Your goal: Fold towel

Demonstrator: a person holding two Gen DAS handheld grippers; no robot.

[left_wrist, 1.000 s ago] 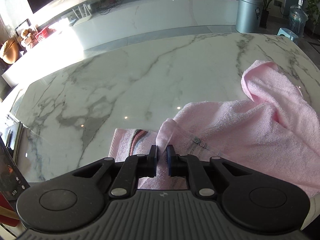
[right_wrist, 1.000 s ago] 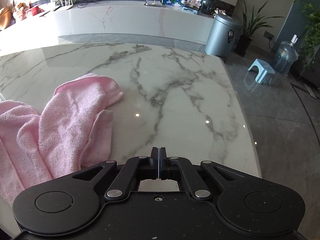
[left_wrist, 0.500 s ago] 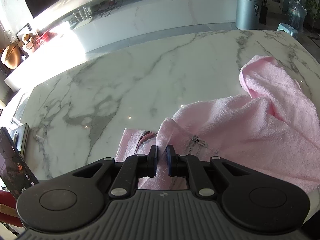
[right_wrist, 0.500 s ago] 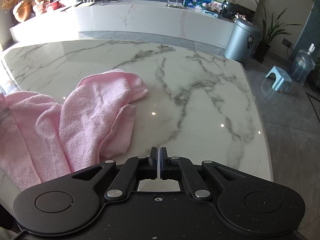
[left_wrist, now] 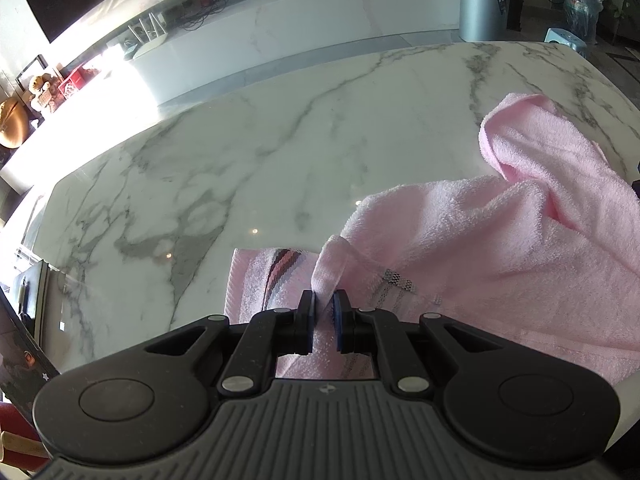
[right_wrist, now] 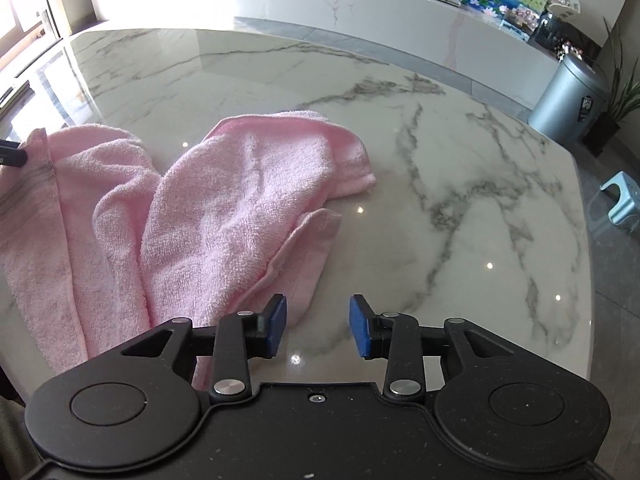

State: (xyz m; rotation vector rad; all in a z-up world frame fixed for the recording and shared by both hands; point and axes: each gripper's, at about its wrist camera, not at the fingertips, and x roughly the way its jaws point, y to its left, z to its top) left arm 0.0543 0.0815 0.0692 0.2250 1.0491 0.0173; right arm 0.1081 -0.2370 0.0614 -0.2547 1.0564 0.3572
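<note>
A pink towel point(left_wrist: 500, 240) lies rumpled on the white marble table point(left_wrist: 240, 168), with a striped band near one end. My left gripper point(left_wrist: 324, 320) is shut on a raised corner fold of the towel at its near left end. In the right wrist view the towel point(right_wrist: 240, 200) lies bunched in two lobes at the left. My right gripper point(right_wrist: 318, 326) is open and empty just above the table, its left fingertip point(right_wrist: 276, 322) next to the towel's near right edge. A dark tip of the left gripper point(right_wrist: 12, 154) shows at the far left, on the towel's corner.
The table's right edge point(right_wrist: 588, 240) drops to a grey floor with a blue stool point(right_wrist: 624, 200). A silver bin point(right_wrist: 568, 100) and a plant stand beyond it. A long white counter point(left_wrist: 320, 16) runs behind the table. A dark device point(left_wrist: 24, 300) sits off the table's left edge.
My right gripper has opened and swung left toward the towel's near right edge. My left gripper keeps its grip on the corner and has shifted little.
</note>
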